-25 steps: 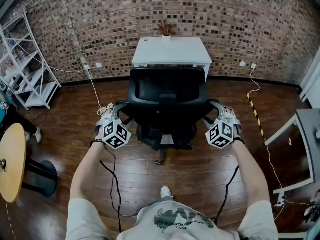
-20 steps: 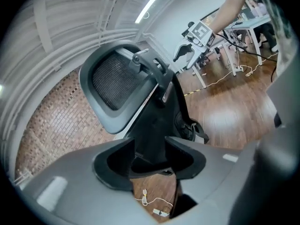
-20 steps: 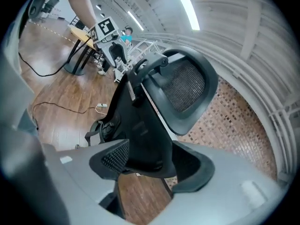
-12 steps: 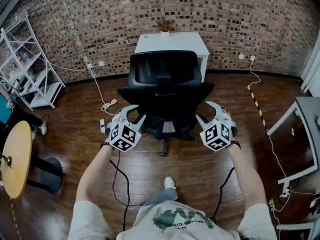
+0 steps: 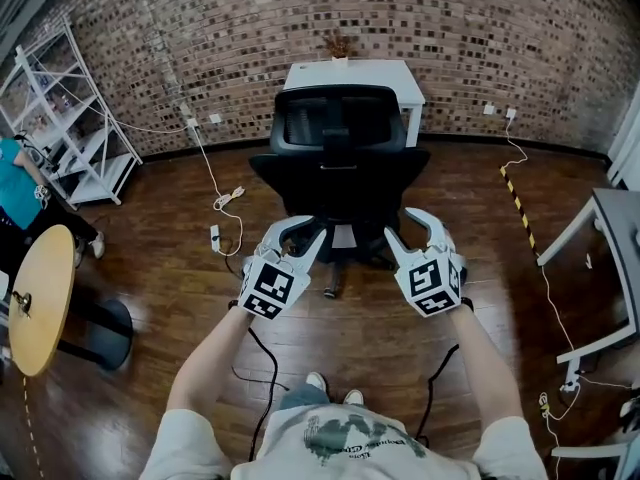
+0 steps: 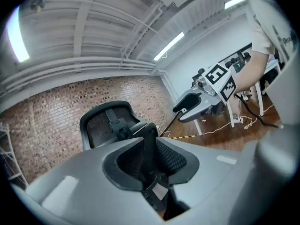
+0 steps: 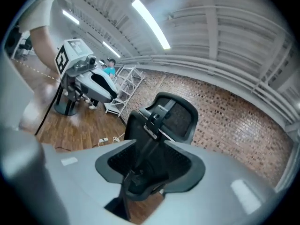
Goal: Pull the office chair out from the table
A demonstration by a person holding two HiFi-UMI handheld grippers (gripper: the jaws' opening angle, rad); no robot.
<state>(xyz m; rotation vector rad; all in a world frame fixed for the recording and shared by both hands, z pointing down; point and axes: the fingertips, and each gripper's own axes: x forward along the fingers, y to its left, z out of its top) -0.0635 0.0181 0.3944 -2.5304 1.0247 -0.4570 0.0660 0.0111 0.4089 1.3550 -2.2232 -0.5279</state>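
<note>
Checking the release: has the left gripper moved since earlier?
Yes: the left gripper has drawn back from the white table and office chair, toward the person; its jaws, just closing, hold nothing.

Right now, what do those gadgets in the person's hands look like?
The left gripper and right gripper are each pale grey, with two curved jaws and a cube of black-and-white square markers. A black cable trails from each. Both pairs of jaws have just been closing, with nothing between them. The T-shirt is pale, short-sleeved, with a dark green print.
</note>
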